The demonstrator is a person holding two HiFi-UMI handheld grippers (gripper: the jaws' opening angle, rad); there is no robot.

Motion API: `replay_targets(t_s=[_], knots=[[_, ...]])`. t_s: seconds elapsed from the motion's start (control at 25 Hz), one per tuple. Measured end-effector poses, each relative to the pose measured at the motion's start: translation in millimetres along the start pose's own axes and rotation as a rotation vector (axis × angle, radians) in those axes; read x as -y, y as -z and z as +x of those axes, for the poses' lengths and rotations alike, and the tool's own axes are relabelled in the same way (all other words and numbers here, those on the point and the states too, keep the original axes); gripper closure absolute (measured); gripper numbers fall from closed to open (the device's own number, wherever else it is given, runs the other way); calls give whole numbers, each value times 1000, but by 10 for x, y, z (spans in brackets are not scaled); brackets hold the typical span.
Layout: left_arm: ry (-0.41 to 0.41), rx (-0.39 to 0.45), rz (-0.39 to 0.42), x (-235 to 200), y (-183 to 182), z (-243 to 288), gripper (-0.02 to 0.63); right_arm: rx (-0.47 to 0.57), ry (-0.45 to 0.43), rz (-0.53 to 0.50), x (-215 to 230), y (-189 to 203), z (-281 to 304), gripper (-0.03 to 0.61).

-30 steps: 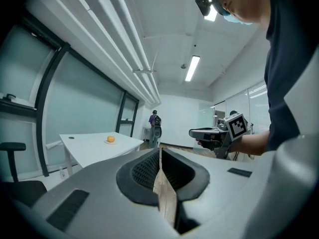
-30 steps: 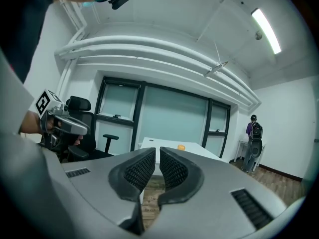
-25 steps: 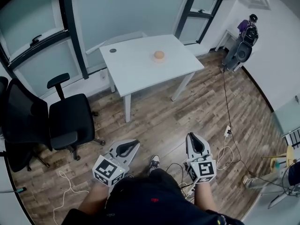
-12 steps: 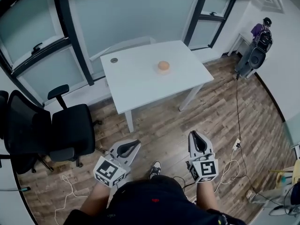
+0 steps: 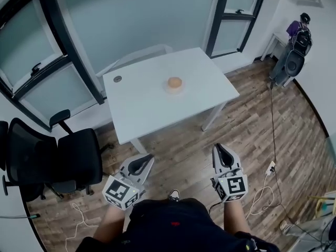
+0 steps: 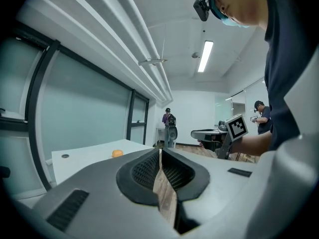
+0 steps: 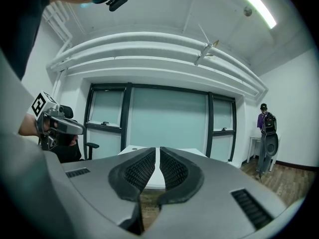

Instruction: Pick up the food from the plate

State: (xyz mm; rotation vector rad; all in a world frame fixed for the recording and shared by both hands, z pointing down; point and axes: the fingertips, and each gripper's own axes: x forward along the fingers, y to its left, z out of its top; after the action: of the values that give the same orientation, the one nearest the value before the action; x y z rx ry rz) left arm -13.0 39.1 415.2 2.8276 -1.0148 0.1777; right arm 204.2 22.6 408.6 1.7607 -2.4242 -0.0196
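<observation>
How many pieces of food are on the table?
1. The food sits on a plate near the middle of the table; nothing there could hide another.

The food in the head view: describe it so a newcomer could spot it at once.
Find the white table before the glass wall. Just right of its middle sits a small pale plate bearing the food, a round orange-brown lump. The tabletop's only other thing, a flat dark disc near the far left corner, is smaller and grey.
</observation>
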Motion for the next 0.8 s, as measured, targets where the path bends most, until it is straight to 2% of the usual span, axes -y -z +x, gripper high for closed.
replay_targets(t_s=[0.2,0.44,0.8], knots=[[-26,0,-13,-39,6,391,580,-4,-15,27,365,94,128,535],[-11,-30,-36,-57,99,755,580,-41,-19,43,652,290,238,535],[38,-32,-50,-595,44,1454,580,-57,-18,40,927,362,918,535]])
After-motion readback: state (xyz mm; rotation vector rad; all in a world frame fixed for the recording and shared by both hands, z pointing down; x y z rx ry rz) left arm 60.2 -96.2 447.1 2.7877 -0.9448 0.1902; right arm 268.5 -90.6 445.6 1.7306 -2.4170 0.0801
